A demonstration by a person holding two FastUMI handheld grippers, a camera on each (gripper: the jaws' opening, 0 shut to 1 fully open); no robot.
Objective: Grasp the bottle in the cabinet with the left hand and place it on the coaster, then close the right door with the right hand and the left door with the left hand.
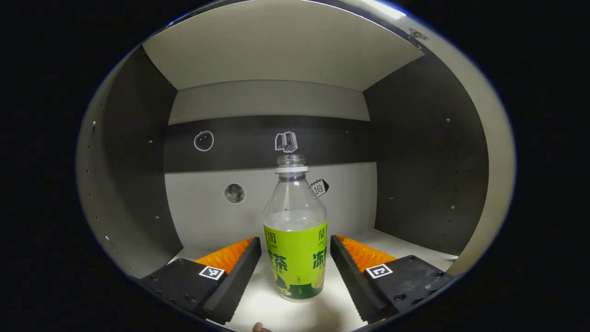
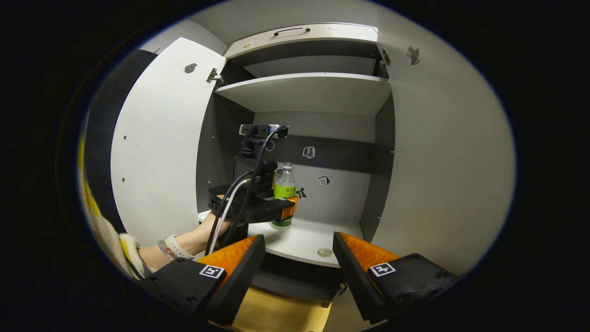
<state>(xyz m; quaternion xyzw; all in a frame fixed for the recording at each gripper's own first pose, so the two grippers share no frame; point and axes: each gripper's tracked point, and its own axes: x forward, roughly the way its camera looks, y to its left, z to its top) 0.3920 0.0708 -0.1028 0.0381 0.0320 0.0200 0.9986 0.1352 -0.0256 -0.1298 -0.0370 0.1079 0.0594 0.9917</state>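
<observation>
Left gripper view inside cabinet (image 1: 138, 193), close, right gripper view farther back, both facing its shelf (image 2: 304, 237)

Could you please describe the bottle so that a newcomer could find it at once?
Look into the open cabinet, on its lower shelf. The bottle stands upright there, between the left tongs: clear plastic, uncapped, with a bright green label.

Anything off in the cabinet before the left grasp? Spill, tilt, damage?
One oddity: the bottle has no cap, its neck open, so liquid could slosh out if tipped. Otherwise it stands upright on the shelf, dry around it, between the open fingers of the left gripper.
</observation>
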